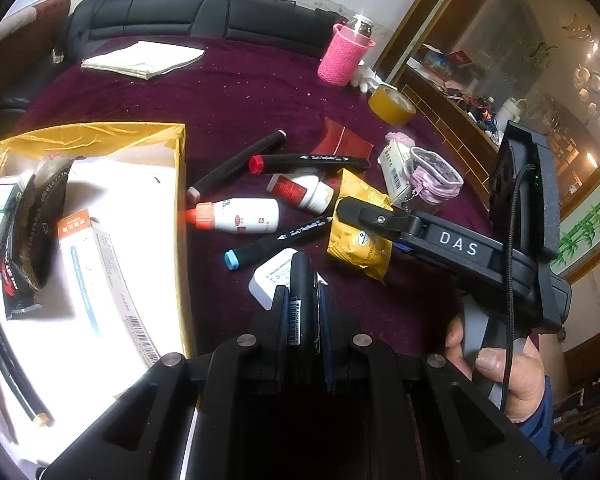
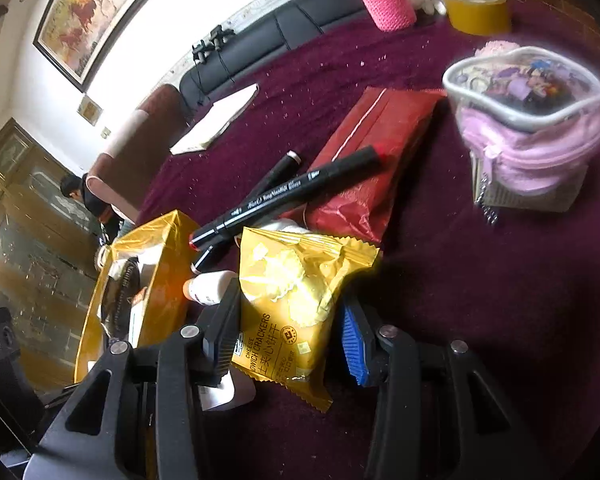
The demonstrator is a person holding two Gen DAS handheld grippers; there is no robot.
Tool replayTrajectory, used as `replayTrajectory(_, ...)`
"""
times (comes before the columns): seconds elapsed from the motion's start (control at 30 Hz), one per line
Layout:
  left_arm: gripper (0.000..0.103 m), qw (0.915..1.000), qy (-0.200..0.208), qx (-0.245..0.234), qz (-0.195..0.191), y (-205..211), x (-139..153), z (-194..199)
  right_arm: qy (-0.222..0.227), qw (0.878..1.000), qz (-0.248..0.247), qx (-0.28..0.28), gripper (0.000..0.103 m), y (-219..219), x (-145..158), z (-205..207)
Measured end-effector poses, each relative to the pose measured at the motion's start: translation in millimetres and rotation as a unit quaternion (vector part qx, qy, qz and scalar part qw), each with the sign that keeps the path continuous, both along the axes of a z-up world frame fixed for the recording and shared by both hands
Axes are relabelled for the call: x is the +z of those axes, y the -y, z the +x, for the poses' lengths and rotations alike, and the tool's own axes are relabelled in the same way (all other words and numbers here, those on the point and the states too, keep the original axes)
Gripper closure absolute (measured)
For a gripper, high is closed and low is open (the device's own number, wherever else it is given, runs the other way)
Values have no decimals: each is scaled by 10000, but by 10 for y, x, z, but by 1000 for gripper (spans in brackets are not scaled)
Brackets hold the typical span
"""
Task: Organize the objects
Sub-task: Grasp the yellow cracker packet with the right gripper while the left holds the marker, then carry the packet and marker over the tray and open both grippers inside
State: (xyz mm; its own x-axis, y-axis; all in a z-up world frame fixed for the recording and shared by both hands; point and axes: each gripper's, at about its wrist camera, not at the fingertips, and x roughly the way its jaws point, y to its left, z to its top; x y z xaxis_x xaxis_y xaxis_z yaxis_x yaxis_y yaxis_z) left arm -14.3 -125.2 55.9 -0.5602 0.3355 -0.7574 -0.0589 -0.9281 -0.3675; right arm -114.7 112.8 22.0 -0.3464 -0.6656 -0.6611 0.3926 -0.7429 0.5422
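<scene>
L gripper (image 1: 304,308) pinching black marker (image 1: 303,280) nr gold box (image 1: 180,184). R gripper (image 2: 288,332) jaws straddle cracker pack (image 2: 296,300), pads look barely touching; slick wrapper could slip on lift.

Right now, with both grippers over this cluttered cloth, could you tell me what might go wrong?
1. The right gripper straddles the yellow cracker packet; squeezing could crush the crackers.
2. The left gripper clamps a thin black marker that could twist on the way to the gold box.
3. The packet overlaps the blue-capped marker, so lifting may drag it.
</scene>
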Motion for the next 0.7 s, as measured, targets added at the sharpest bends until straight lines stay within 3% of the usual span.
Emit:
replayTrajectory(0.33, 91, 9992, -251, 308, 29, 238, 154, 282, -350, 9970, -382, 574, 60, 213, 178, 231)
replayTrajectory(0.7, 91, 9929, -429, 1088, 214, 1013, 209, 736, -540, 9906, -484, 1158, 60, 503, 412, 660)
